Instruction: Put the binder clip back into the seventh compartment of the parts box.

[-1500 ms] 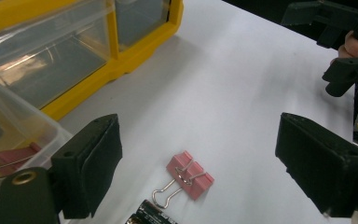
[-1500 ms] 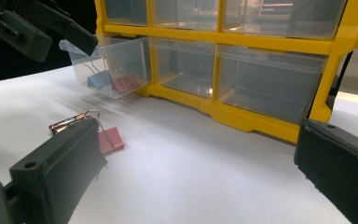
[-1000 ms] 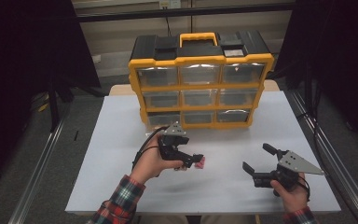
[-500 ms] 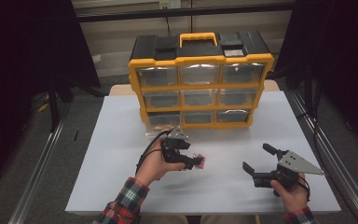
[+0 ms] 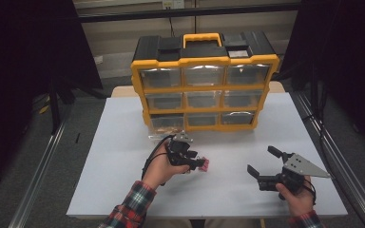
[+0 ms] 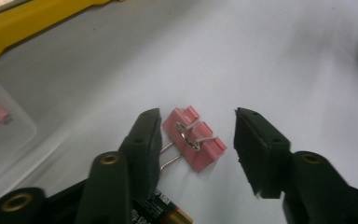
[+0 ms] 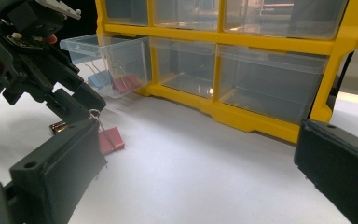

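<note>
Seen from the high view, low and left of centre: left gripper (image 5: 200,164) over the white table sheet (image 5: 123,142), a small pink metal binder clip (image 5: 204,165) at its tips, detail too small there. Shown closer in the left gripper view: pink clip (image 6: 194,138) flat on the sheet between the two black jaws, nearer the left one, which stands just against its wire handles; right jaw clearly apart from it, so the left claw stands part-way open with pads not pressing, jaws just now closing in around the clip. Long axis of the clip's body slanting from upper left to lower right of that frame, silver wire loops folded over the back and running toward the lower left. Also there, at the bottom edge: end of a black and copper battery (image 6: 168,212). Given by the right gripper view instead: clip (image 7: 109,139) at left of frame below the left gripper (image 7: 77,105), a pulled-out clear plastic drawer (image 7: 116,56) holding blue and pink clips, part of the yellow and black drawer organiser (image 7: 242,44). Low right in the high view: right gripper (image 5: 262,167), jaws wide apart, nothing between.
</note>
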